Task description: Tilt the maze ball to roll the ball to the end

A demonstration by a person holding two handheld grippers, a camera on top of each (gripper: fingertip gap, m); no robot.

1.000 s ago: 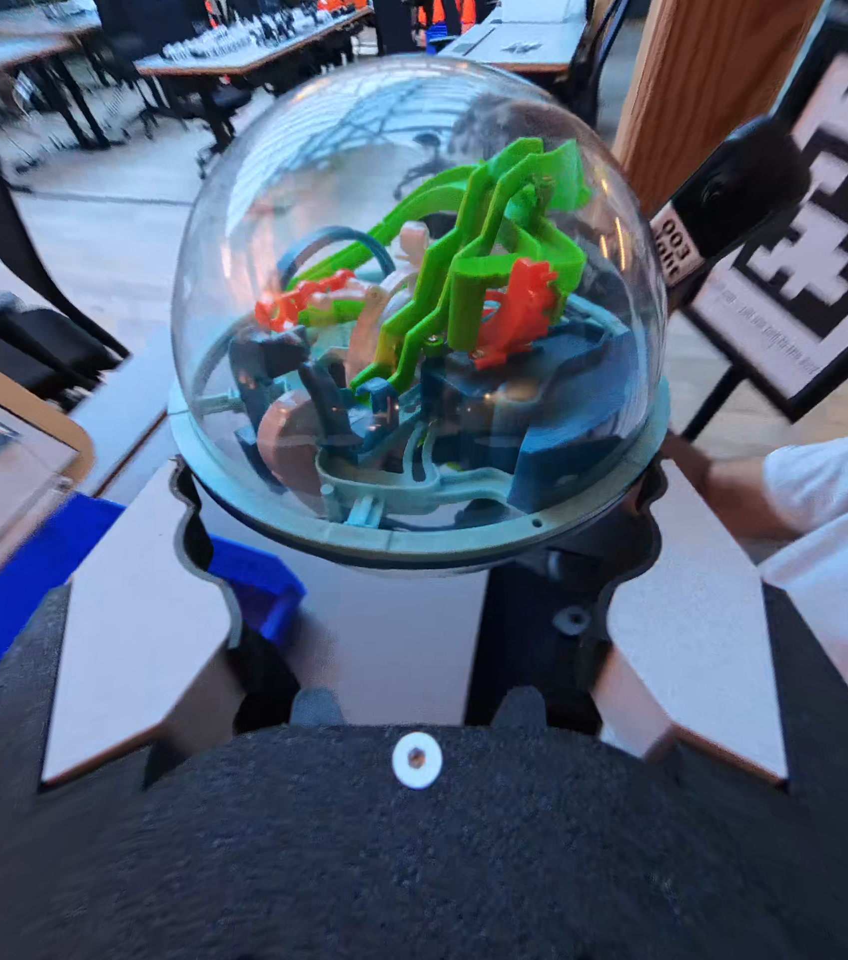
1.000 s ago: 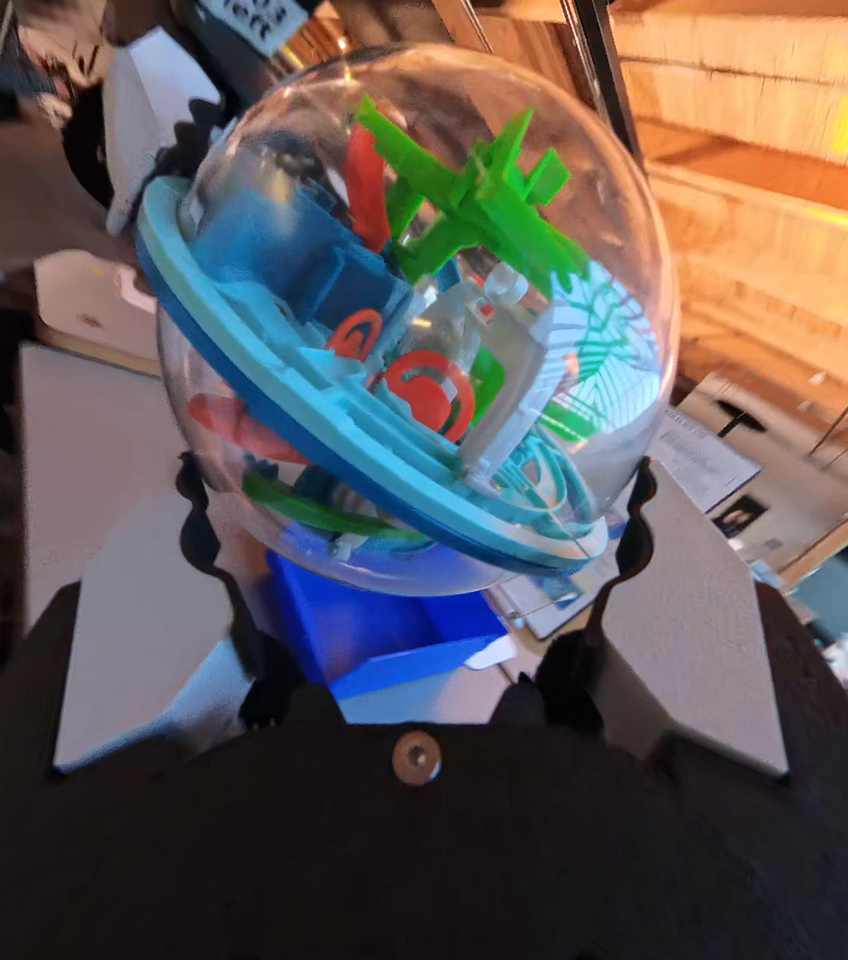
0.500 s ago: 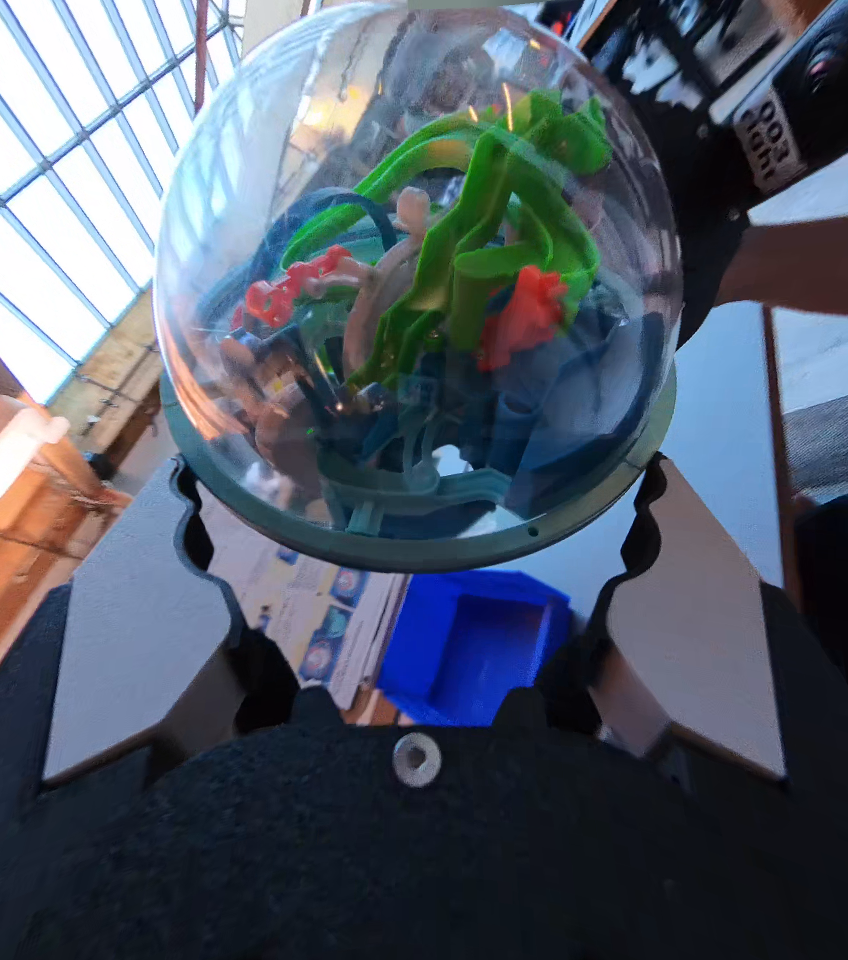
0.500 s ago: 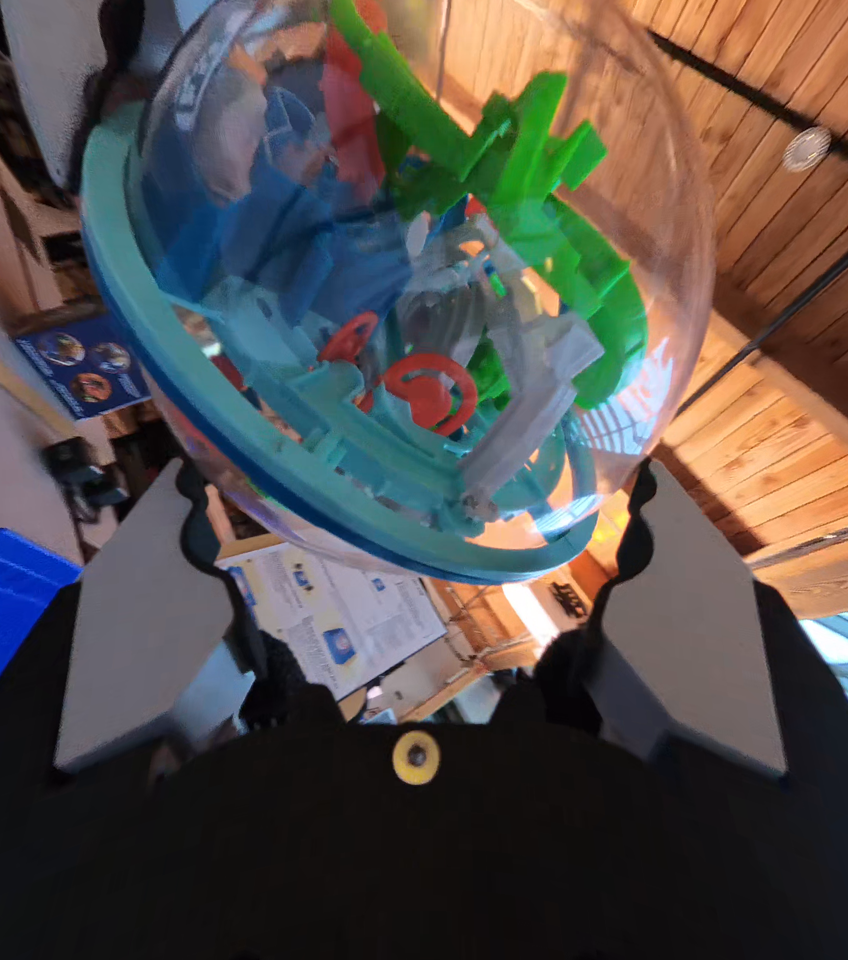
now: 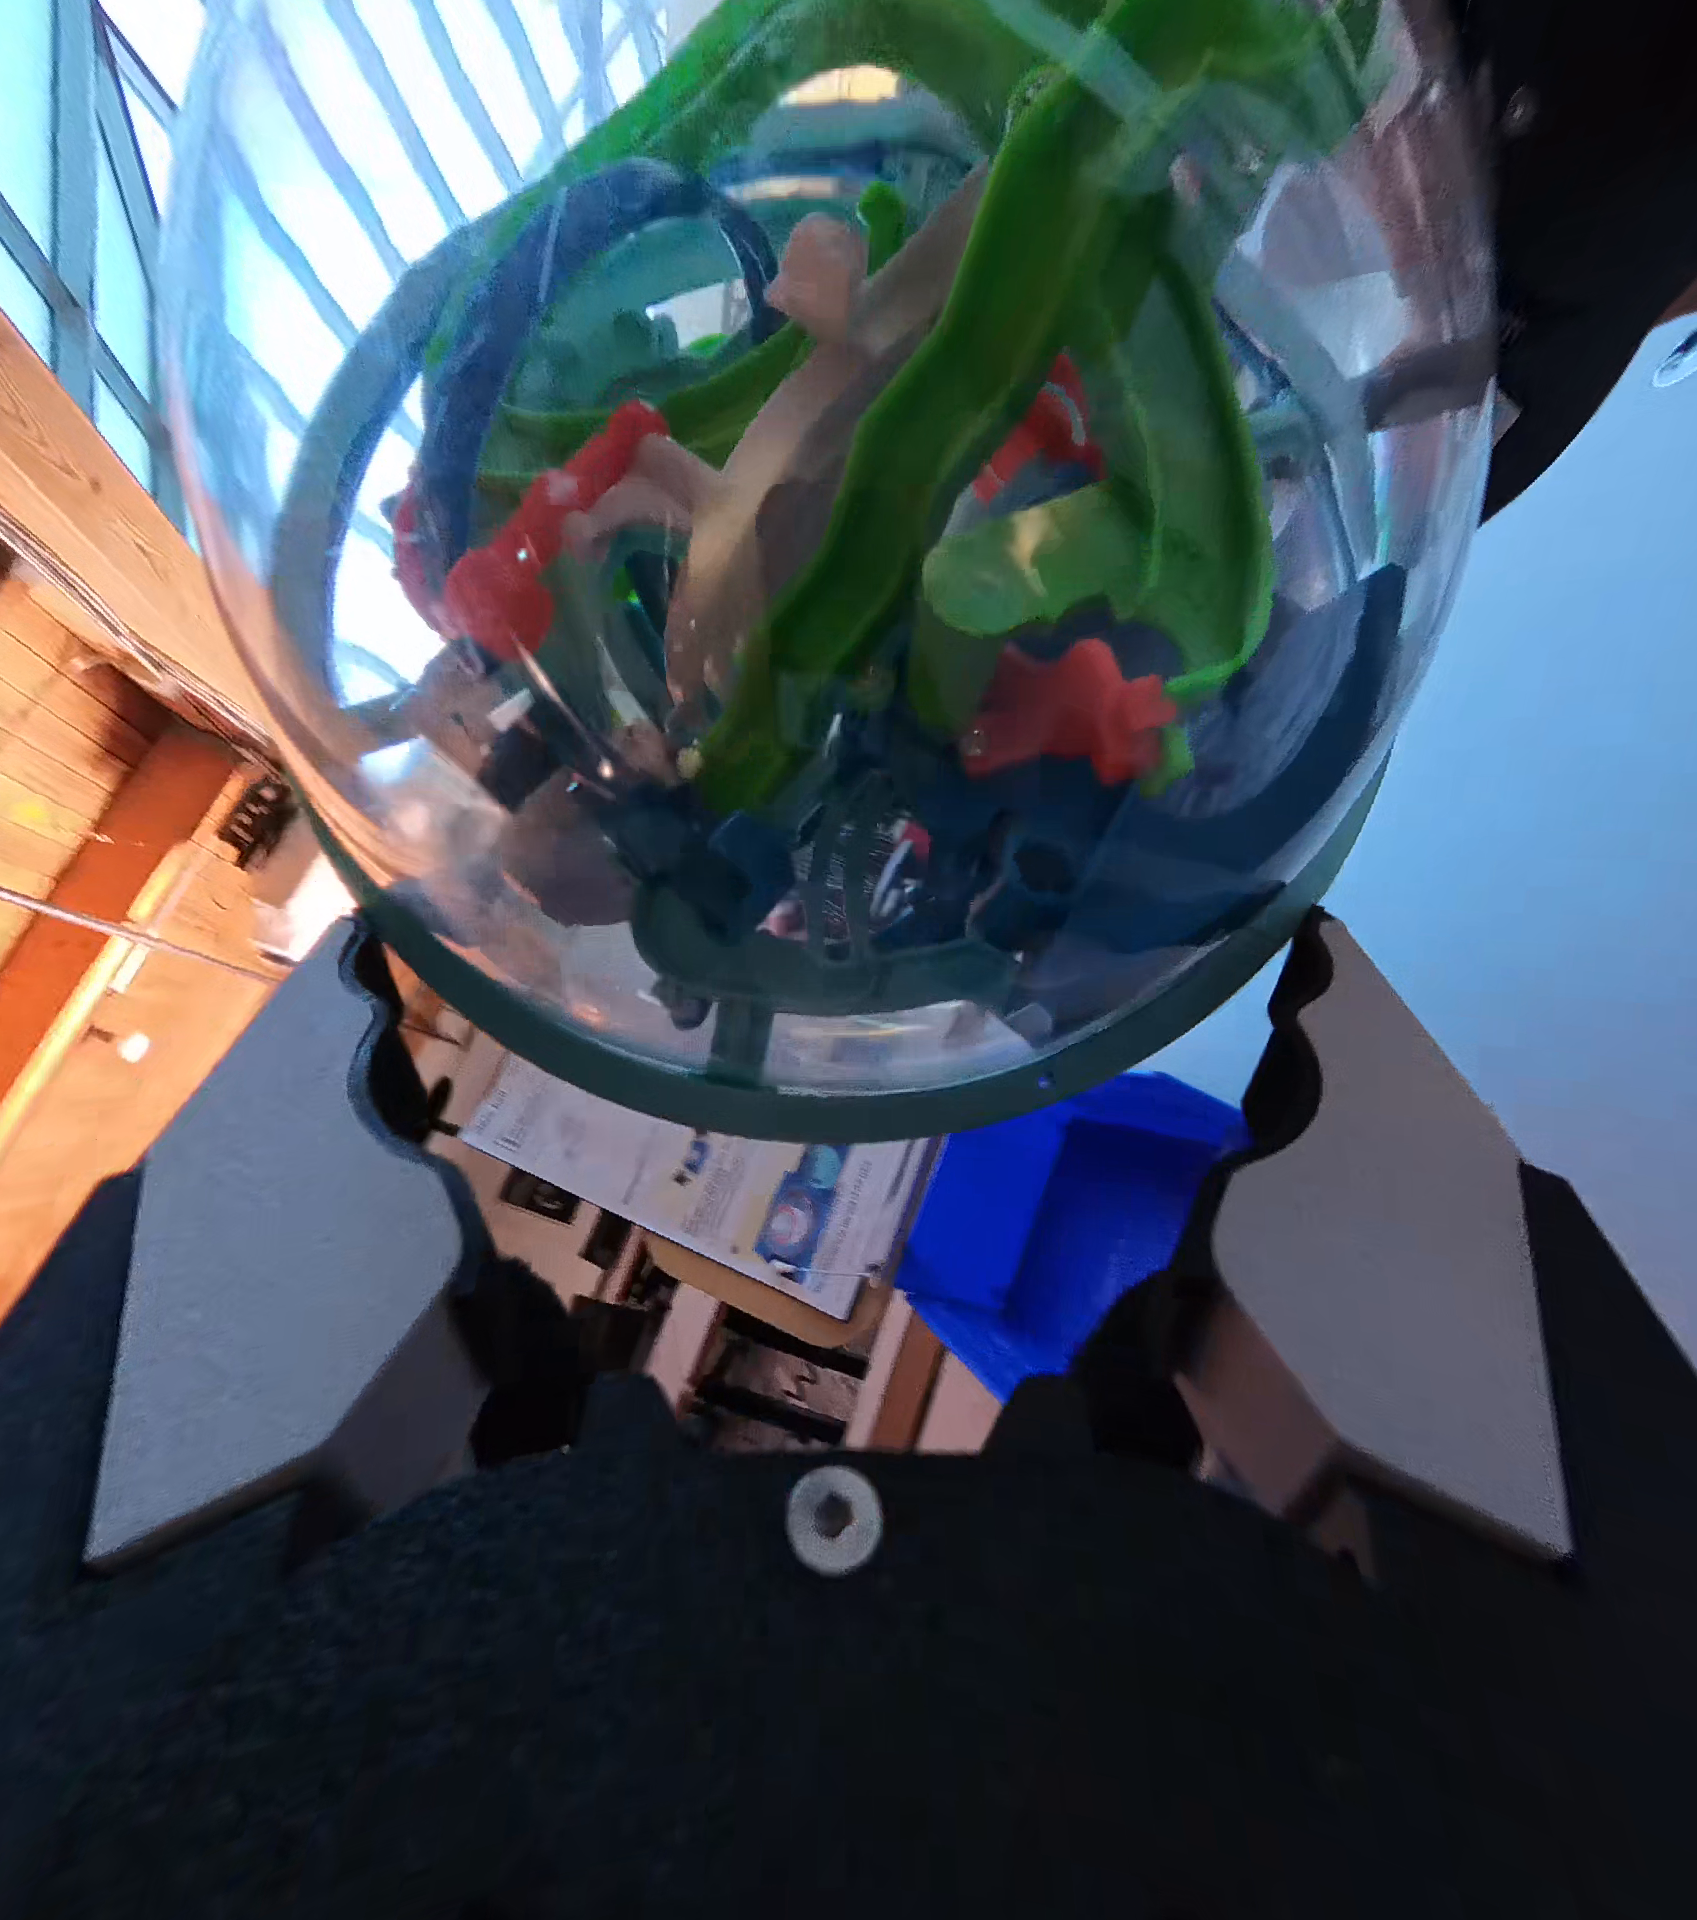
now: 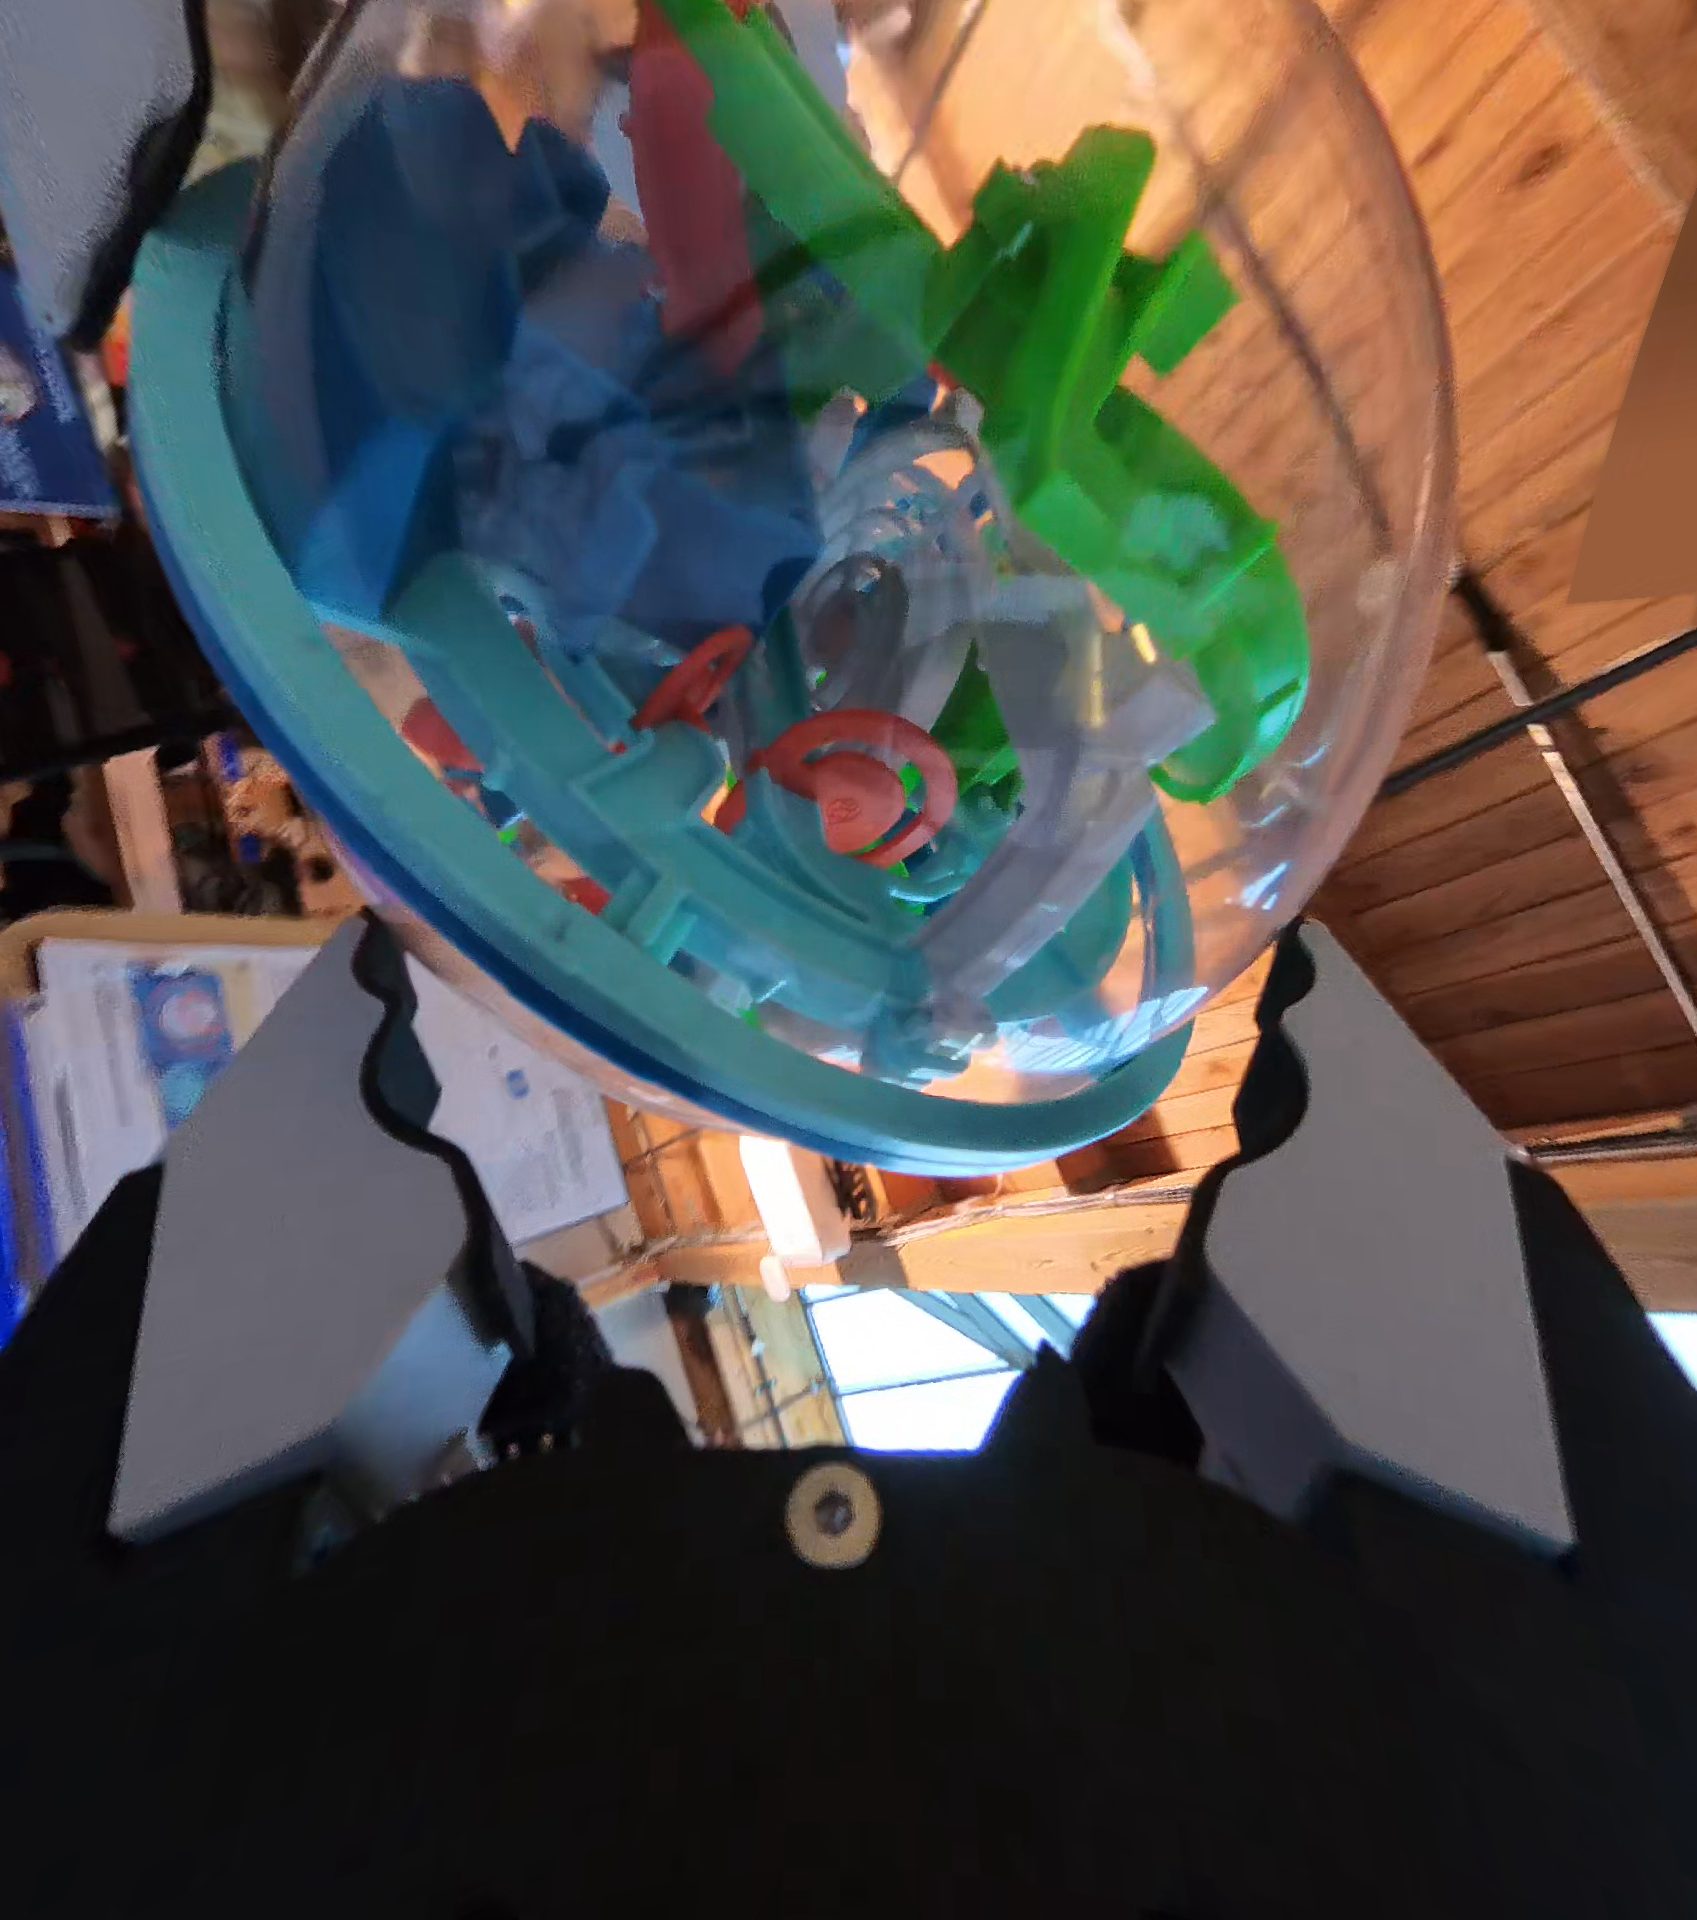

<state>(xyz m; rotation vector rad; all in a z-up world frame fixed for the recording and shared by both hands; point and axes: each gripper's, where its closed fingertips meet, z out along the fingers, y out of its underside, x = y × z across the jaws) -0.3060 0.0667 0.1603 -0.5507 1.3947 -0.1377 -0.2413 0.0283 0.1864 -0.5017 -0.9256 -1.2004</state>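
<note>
The maze ball is a clear sphere with green, red and blue tracks inside and a teal rim around its middle. It is held up in the air between both grippers. My left gripper is shut on its lower part, with a finger on each side. My right gripper is shut on the same ball from another side. The right gripper's black body shows at the top right of the left wrist view. A left finger shows at the top left of the right wrist view. I cannot make out the small ball inside.
A blue bin and a printed sheet lie on the pale table beyond the ball. Wooden ceiling boards and skylight glass fill the background, so both cameras are tipped steeply.
Both grippers have rotated together with the ball in them. The background has swung from the room and table to the ceiling and skylight. The grip has not changed.
</note>
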